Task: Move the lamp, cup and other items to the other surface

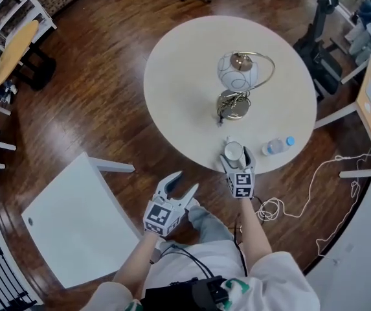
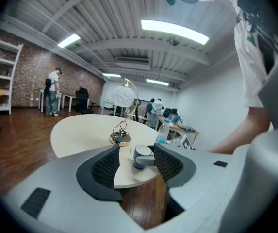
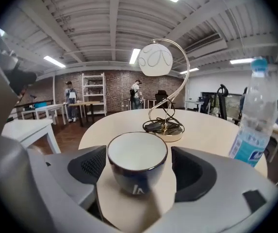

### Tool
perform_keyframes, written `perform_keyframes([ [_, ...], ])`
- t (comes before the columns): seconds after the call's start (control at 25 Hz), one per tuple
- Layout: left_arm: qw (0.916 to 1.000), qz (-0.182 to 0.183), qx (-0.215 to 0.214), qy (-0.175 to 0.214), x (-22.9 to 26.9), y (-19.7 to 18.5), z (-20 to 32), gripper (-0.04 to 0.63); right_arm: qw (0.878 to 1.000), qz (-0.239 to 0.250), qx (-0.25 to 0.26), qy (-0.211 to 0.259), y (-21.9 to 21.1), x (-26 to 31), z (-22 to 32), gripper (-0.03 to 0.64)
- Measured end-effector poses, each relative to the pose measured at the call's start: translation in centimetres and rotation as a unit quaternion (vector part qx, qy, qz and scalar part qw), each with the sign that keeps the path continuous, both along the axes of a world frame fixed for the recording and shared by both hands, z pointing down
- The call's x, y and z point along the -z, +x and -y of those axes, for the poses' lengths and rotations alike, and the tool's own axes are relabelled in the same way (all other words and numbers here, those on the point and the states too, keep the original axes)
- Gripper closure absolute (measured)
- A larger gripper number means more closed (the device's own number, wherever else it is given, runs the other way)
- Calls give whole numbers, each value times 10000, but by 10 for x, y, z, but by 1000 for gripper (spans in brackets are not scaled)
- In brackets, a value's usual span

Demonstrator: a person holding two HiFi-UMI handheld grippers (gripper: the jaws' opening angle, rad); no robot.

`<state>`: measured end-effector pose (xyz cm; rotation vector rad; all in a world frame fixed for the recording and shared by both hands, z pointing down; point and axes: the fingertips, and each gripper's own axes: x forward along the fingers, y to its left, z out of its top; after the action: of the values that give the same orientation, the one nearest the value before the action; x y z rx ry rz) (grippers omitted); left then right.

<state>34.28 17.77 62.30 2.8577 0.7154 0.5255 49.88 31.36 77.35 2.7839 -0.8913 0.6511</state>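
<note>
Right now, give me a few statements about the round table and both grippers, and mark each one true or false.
1. The cup stands between the jaws of the right gripper. True.
2. The water bottle lies on its side. False: it stands upright on the round table.
3. The left gripper holds the lamp. False: its jaws are apart with nothing in them, and the lamp stands untouched near the middle of the round table.
4. The lamp's cord is bunched on its base. True.
</note>
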Motion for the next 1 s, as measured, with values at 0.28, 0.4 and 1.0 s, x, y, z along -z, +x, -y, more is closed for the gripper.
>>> perform_keyframes([
  [0.28, 9916, -634, 767, -823, 69, -28, 51, 383, 9973, -258, -513, 457, -37, 68, -22, 164],
  [0.4, 9911, -724, 948, -591, 79, -55, 74, 382, 9930, -170, -278, 1135, -58, 100, 3, 167],
  [1.0, 9134, -1420, 3749, 698, 132, -300, 250, 383, 9136, -253, 3737, 1583, -290, 209, 321, 174],
])
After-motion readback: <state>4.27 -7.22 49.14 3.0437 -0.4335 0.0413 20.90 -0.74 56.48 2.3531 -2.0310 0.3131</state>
